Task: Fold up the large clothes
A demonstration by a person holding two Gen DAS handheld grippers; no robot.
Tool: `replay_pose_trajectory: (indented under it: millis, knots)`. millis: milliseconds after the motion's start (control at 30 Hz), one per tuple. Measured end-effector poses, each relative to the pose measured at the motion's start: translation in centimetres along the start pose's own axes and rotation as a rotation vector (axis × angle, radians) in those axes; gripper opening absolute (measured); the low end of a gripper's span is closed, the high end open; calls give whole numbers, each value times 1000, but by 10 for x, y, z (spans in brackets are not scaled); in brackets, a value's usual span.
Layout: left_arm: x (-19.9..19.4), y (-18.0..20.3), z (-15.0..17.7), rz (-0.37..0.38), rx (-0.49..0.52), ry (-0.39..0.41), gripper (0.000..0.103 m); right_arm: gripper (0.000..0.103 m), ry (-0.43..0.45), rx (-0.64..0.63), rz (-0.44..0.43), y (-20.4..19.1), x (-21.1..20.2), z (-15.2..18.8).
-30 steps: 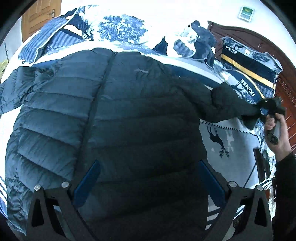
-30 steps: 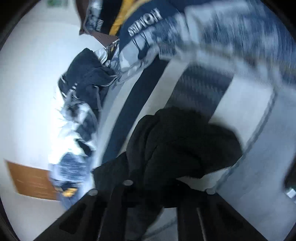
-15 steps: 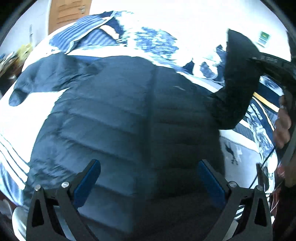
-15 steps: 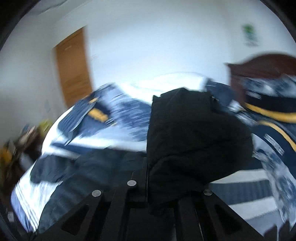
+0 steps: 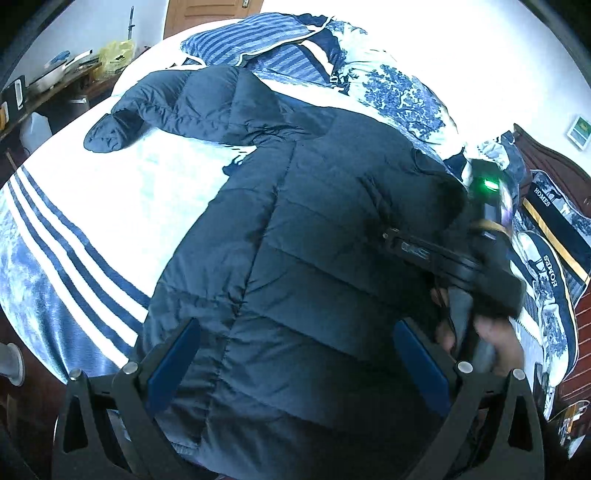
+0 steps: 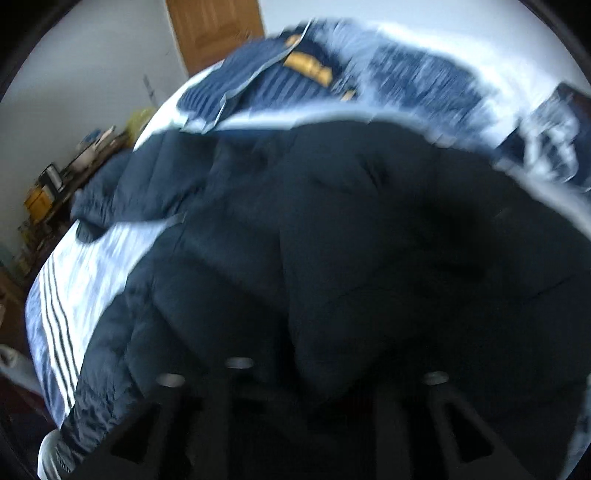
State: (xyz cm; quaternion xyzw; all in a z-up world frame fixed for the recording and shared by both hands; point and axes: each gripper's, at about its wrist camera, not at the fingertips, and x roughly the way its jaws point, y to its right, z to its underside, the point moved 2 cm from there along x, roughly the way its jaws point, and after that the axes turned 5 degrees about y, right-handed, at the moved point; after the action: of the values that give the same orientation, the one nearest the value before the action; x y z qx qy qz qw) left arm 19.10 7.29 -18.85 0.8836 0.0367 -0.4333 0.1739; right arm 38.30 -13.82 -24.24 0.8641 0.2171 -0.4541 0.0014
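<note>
A dark navy quilted puffer jacket lies spread on the bed; it also fills the blurred right wrist view. Its far sleeve stretches out to the upper left. My left gripper is open, its blue-padded fingers spread just above the jacket's lower body. My right gripper is shut on the jacket's other sleeve and holds it over the jacket's right side; in its own view the sleeve bunches dark between the fingers.
A bedspread with white and navy stripes lies under the jacket. A blue patterned quilt and "HOMES" pillows lie at the back and right. A cluttered side table stands at left, a wooden door behind.
My right gripper has carried the sleeve from the bed's right side, up and across onto the jacket's body. My left gripper has stayed open above the jacket's lower part while its view swung right.
</note>
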Motion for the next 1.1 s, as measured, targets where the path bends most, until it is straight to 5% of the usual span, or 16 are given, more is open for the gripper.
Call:
replay_pose_trajectory:
  millis: [133,267,400,600,667,767,967,1100]
  knots:
    - [-9,11,-6,13,-1,27,103,84,72,79,-165,10,-59,10]
    - [3,43,0,42,27,5,103,86,156,247,-272,69,-131,32]
    - [40,87,3,43,32,-32,103,86,224,424,-185,148,-161,33]
    - [111,139,-17,-126,155,-20,103,85,310,690,-82,266,-158,46]
    - [130,153,-24,-193,234,-12,103,82,315,756,-122,283,-146,66]
    - [153,169,-37,-262,312,10,103,63,284,933,-226,305,-126,89]
    - [156,139,-79,-218,171,62,96,63,328,1036,-425,322,-105,98]
    - [150,118,-100,-164,49,69,89,60,361,1044,-435,328,-88,94]
